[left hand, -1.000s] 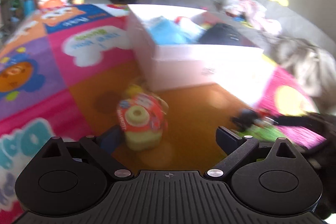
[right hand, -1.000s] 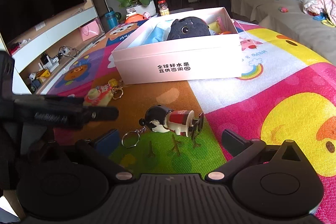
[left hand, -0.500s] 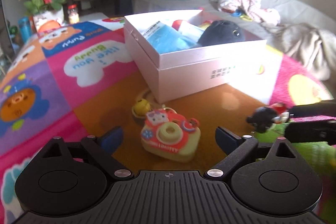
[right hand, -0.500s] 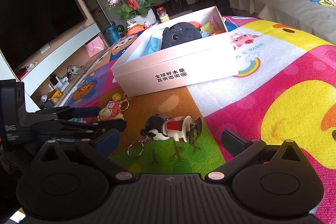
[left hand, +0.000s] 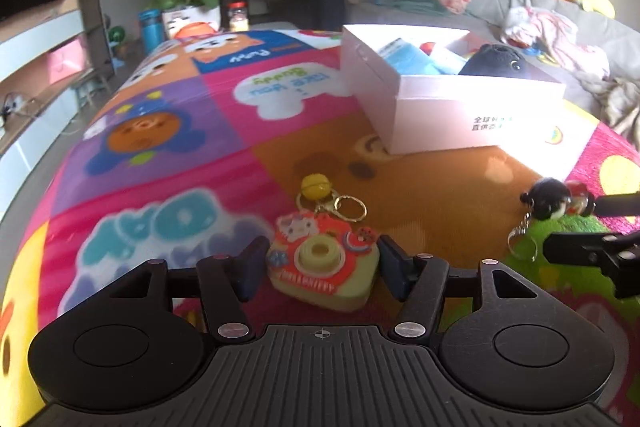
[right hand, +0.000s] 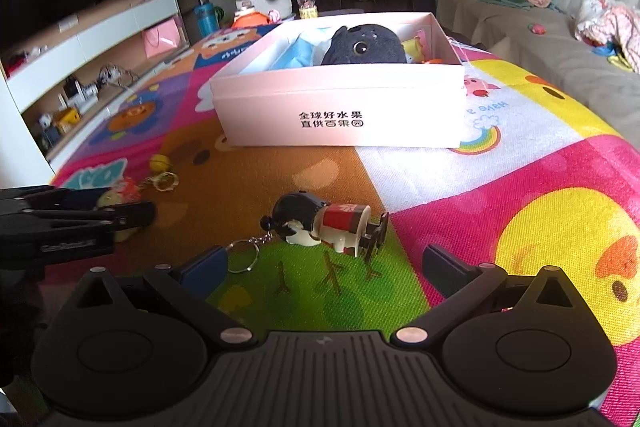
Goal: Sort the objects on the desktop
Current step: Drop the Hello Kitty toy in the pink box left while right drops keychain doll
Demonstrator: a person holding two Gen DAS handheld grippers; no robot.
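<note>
1. Looking along my left tongs [left hand: 323, 267], I see them held low and level over the worktop [left hand: 168, 147], fingers [left hand: 250, 267] pointing toward the pink box [left hand: 460, 111].
2. Their jaws are drawn in to either side of the camera keychain [left hand: 323, 269]; the pads sit right against its flanks, though I cannot tell whether they press it. It lies on the mat, its yellow bell [left hand: 315, 185] and gold ring trailing ahead.
3. At the right edge of this view the right tongs [left hand: 592, 227] reach in sideways beside the doll keychain [left hand: 554, 203].
4. Turning to the right wrist view, my right tongs [right hand: 324, 263] hover low and level with jaws spread wide, gripping nothing.
5. The doll keychain [right hand: 326, 227] lies on its side between and just ahead of the fingertips, touching neither, ring toward the left finger [right hand: 204, 265].
6. The left tongs [right hand: 80, 219] come in from the left edge around the camera keychain [right hand: 120, 191].
7. The pink box [right hand: 340, 115] sits open beyond, with a dark plush toy [right hand: 362, 45] inside.
</note>
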